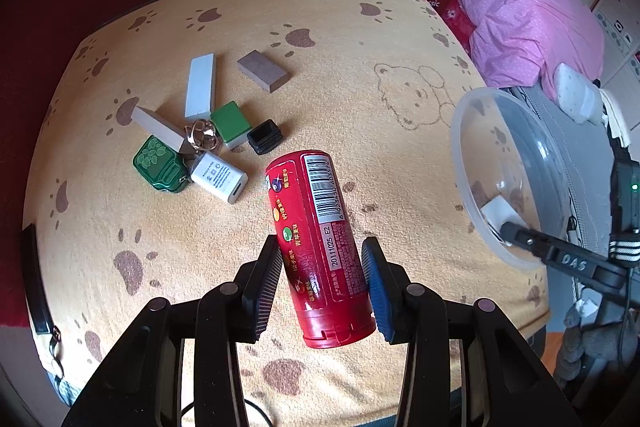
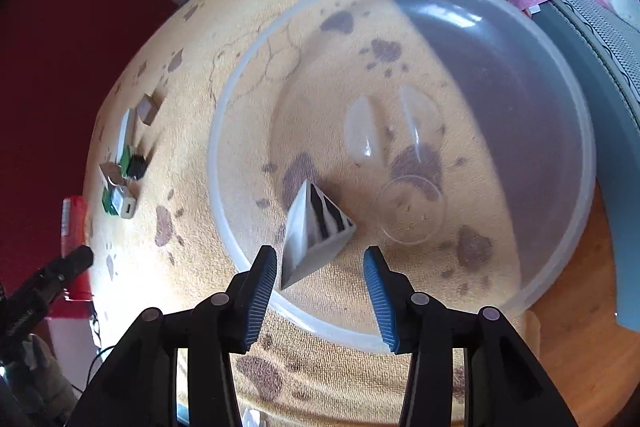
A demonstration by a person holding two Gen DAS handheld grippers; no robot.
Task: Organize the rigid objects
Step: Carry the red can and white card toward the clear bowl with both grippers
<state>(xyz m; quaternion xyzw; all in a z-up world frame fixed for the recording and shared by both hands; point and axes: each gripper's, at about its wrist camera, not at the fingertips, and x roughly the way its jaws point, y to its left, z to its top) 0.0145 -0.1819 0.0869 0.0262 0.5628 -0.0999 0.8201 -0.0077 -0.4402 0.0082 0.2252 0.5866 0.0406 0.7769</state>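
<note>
My left gripper is shut on a red candy tube with a barcode and holds it above the paw-print cloth. A clear plastic bowl stands at the table's right edge. In the right wrist view the bowl fills the frame and a white block with black stripes lies inside it. My right gripper is open over the bowl's near rim, the block just beyond its fingers. The red tube also shows in the right wrist view at the far left.
A cluster lies on the cloth at left: two white blocks, a brown block, a green cube, a black cap, a green tin, a white charger and a metal ring. A pink quilt lies beyond the table.
</note>
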